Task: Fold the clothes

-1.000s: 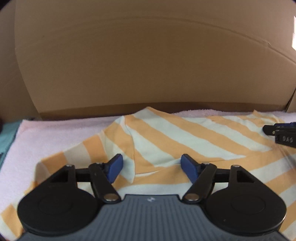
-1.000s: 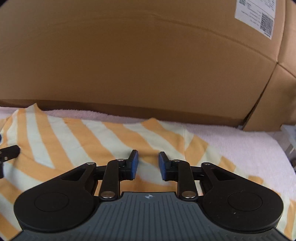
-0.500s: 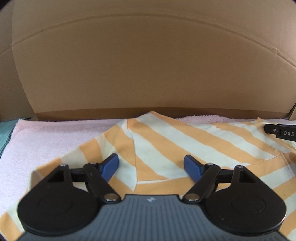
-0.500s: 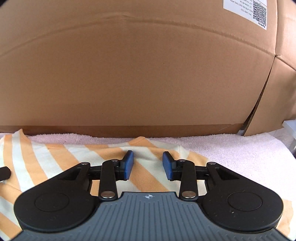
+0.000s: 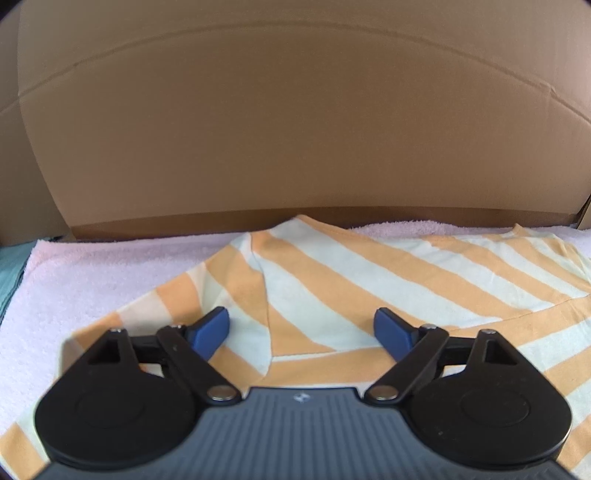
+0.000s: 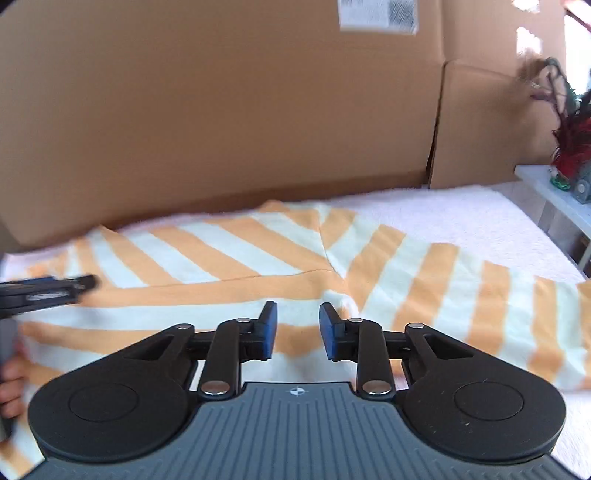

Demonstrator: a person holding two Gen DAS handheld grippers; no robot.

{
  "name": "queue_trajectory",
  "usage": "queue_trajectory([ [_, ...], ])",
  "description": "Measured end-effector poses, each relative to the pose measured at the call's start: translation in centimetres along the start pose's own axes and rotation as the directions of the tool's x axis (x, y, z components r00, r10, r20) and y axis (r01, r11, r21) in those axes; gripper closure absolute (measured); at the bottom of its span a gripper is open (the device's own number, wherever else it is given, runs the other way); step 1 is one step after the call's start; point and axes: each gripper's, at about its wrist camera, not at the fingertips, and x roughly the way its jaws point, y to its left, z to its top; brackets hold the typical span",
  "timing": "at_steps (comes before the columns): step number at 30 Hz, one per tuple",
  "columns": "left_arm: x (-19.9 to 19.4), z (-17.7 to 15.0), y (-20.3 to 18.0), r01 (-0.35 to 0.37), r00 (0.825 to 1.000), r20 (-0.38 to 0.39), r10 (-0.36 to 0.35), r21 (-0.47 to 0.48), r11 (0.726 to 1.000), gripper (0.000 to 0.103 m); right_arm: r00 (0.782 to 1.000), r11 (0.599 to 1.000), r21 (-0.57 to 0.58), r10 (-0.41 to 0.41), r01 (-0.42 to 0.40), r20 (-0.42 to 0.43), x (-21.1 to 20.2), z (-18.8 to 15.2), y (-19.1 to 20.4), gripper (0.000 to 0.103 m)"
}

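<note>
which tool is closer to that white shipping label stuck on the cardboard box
Right. The label sits high on the cardboard straight ahead of the right tool. The left tool, further left over the striped shirt, doesn't see it.

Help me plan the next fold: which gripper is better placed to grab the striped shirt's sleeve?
Probably left. The left gripper is wide open, straddling the striped shirt's sleeve seam. The right gripper has a narrower gap over flat fabric, beside its sleeve seam.
</note>
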Motion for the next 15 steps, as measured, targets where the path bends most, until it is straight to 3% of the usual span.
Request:
queue_trajectory([
  [1, -0.9, 0.0, -0.3, -0.004, 1.000, -0.004, 0.004, 0.009, 1.000, 0.015, 1.000, 0.999, -0.033, -0.007, 0.008, 0.005, -1.5, -0.8, 0.1, 0.068],
  [2, -2.1, 0.0, -0.5, -0.006, 1.000, -0.006, 0.006, 0.016, 1.000, 0.024, 1.000, 0.998, -0.065, 0.008, -0.008, 0.002, -2.6, -1.8, 0.2, 0.067],
  [5, -6.3, -0.7, -1.4, 0.046, 0.999, 0.005, -0.046, 0.036, 0.998, 0.027, 0.999, 0.991, -0.129, 0.032, -0.037, -0.040, -1.9, -4.8, 1.3, 0.066],
  [9, -11.3, -4.8, -2.5, 0.081, 0.997, 0.007, -0.083, 0.114, 0.990, 0.028, 1.000, 0.998, -0.060, 0.031, -0.031, 0.001, -2.9, -6.0, -1.1, 0.070],
  [12, -13.8, -8.9, -1.9, 0.117, 0.993, -0.036, -0.114, 0.098, 0.988, 0.036, 0.998, 0.998, 0.052, 0.045, -0.047, 0.049, -3.1, -5.8, -2.8, 0.073],
  [15, -16.7, -12.4, -1.3, 0.117, 0.993, -0.011, -0.116, 0.103, 0.988, 0.037, 0.986, 0.987, 0.037, 0.157, -0.159, 0.061, -4.1, -6.6, -2.0, 0.073],
])
